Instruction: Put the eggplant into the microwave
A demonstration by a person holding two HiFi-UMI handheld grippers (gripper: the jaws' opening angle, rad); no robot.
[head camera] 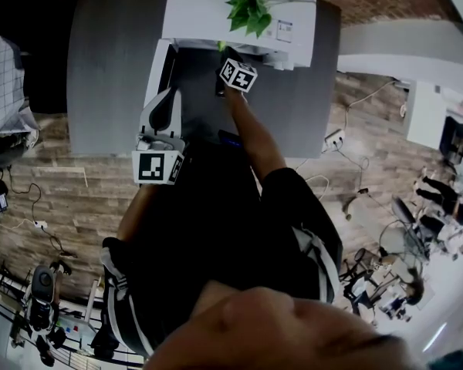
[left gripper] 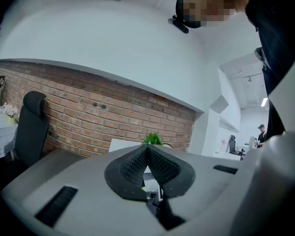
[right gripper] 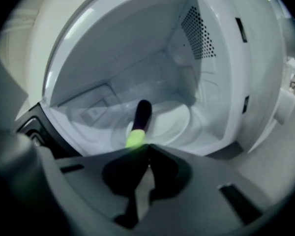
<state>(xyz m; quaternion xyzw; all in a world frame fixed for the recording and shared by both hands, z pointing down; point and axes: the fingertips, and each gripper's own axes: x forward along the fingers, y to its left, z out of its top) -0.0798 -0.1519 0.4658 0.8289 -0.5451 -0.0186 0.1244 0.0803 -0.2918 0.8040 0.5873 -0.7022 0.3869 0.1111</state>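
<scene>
Left tongs (left gripper: 147, 147) are sitting closed on nothing; right tongs (right gripper: 147, 146), at lower centre, are seemingly pinching the green stem end of the eggplant (right gripper: 140, 116), which is already lying over the turntable (right gripper: 174, 122) inside the open microwave (right gripper: 137, 43); only letting go is remaining.

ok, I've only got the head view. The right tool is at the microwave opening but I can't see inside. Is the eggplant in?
Observer: Yes. The right gripper view shows the eggplant lying on the turntable plate inside the microwave.
Operator: Is it gripped?
Observer: It doesn't look so. The right tool has its jaws together, and the eggplant's green end sits just beyond them, slightly to their left.
Operator: And the left tool?
Observer: The left tool is shut with nothing between its jaws, and it faces the brick wall.
</scene>
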